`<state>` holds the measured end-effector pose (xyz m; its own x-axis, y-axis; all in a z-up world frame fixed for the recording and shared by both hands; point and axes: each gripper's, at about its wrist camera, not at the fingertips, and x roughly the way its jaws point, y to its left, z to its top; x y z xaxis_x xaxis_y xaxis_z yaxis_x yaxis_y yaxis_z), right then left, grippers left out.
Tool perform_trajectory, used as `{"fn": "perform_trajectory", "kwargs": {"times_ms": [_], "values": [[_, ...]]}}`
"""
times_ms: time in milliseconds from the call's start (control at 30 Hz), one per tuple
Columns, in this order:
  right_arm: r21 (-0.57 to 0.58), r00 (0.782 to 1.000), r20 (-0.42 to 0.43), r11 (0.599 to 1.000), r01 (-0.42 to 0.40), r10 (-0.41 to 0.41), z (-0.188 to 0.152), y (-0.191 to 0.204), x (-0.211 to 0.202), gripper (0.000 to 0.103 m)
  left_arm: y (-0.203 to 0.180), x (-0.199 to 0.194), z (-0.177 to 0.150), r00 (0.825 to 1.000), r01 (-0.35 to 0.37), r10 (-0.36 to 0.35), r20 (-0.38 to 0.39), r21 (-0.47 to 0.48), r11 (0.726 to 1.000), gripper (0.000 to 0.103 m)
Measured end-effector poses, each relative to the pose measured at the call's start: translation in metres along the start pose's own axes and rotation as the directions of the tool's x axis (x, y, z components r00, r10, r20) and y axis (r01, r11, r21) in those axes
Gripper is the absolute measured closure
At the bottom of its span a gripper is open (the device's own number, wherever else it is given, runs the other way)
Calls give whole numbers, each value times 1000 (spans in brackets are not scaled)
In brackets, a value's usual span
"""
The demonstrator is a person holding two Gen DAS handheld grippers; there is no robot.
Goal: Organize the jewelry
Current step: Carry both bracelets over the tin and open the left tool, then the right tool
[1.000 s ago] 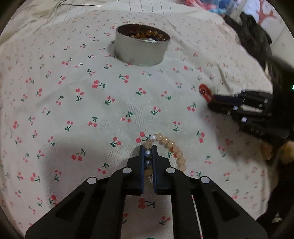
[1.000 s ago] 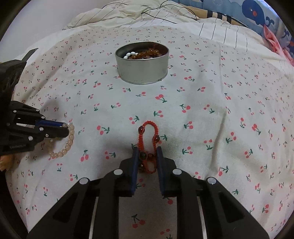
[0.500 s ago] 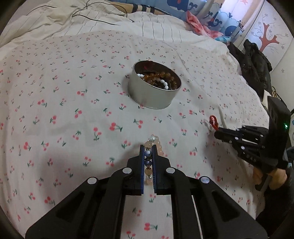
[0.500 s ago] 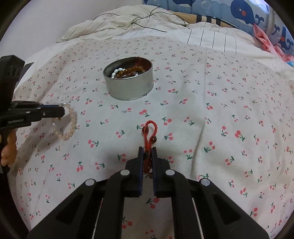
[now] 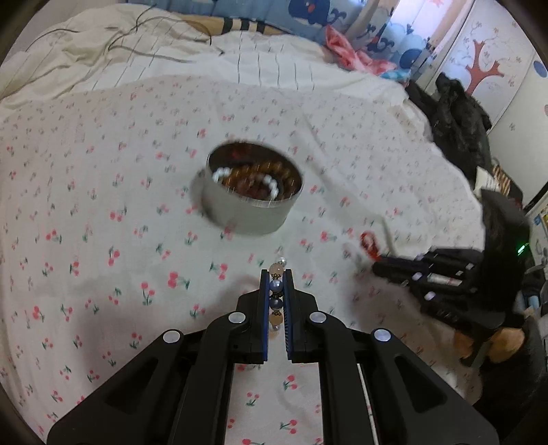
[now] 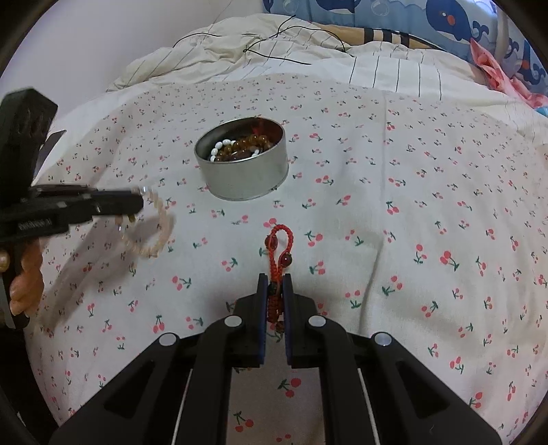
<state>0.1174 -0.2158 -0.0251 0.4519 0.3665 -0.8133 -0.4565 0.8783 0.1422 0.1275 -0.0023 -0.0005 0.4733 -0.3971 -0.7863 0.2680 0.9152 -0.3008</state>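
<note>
My left gripper is shut on a peach bead bracelet with blue and pearl beads. In the right wrist view that bracelet hangs in a loop from the left gripper, clear of the sheet. My right gripper is shut on a red cord bracelet with dark red beads, its loop sticking out ahead. From the left wrist view the right gripper appears with the red bracelet at its tip. A round metal tin holding amber and white bead strings sits ahead of both.
A cherry-print sheet covers the bed. Behind it lie a striped quilt with a black cable and a blue whale-print pillow. Dark clothing is piled at the bed's right side. A person's hand holds the left gripper.
The right gripper closed on the red cord bracelet. Both grippers rose from the sheet with their bracelets, and the peach bracelet now dangles free. The tin looks farther off and lower in view.
</note>
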Motion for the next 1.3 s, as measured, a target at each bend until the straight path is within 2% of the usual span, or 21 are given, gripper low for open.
{"fn": "perform_trajectory", "kwargs": {"times_ms": [133, 367, 633, 700, 800, 833, 867, 933, 1000, 1067, 1167, 1300], "values": [[6, 1000, 13, 1000, -14, 14, 8, -1, 1, 94, -9, -8, 22, 999, 13, -13, 42, 17, 1000, 97], [26, 999, 38, 999, -20, 19, 11, -6, -7, 94, -25, 2, 64, 997, 13, -18, 80, 58, 998, 97], [28, 999, 40, 999, -34, 33, 11, -5, -9, 94, -12, 41, 90, 997, 53, -53, 50, -3, 999, 97], [30, 999, 39, 999, -36, 35, 10, -5, -9, 94, -6, 53, 91, 999, 34, -34, 31, -17, 999, 97], [29, 999, 35, 999, -38, 36, 10, -5, -8, 94, 0, 72, 90, 997, -78, 77, -16, -11, 997, 94], [30, 999, 35, 999, -38, 37, 9, -4, -8, 94, 1, 77, 89, 990, -133, 133, -37, -2, 991, 87], [29, 999, 35, 999, -38, 37, 10, -4, -8, 94, 0, 79, 89, 986, -161, 161, -49, 7, 987, 73], [31, 999, 38, 999, -36, 35, 10, -5, -8, 94, 0, 76, 87, 982, -181, 182, -41, 21, 983, 52], [35, 998, 46, 999, -37, 35, 10, -4, -9, 94, -3, 69, 86, 980, -199, 200, -27, 30, 980, 44], [36, 998, 59, 999, -35, 33, 11, -4, -10, 94, -5, 58, 85, 968, -250, 250, -1, 39, 968, 26], [31, 993, 110, 998, -52, 48, 20, -2, -19, 94, -4, 35, 83, 976, -215, 215, 42, 11, 976, 22], [-15, 988, 148, 999, -50, 52, 55, 10, -16, 94, 13, 14, 72, 980, -179, 184, 70, -69, 981, 22]]}}
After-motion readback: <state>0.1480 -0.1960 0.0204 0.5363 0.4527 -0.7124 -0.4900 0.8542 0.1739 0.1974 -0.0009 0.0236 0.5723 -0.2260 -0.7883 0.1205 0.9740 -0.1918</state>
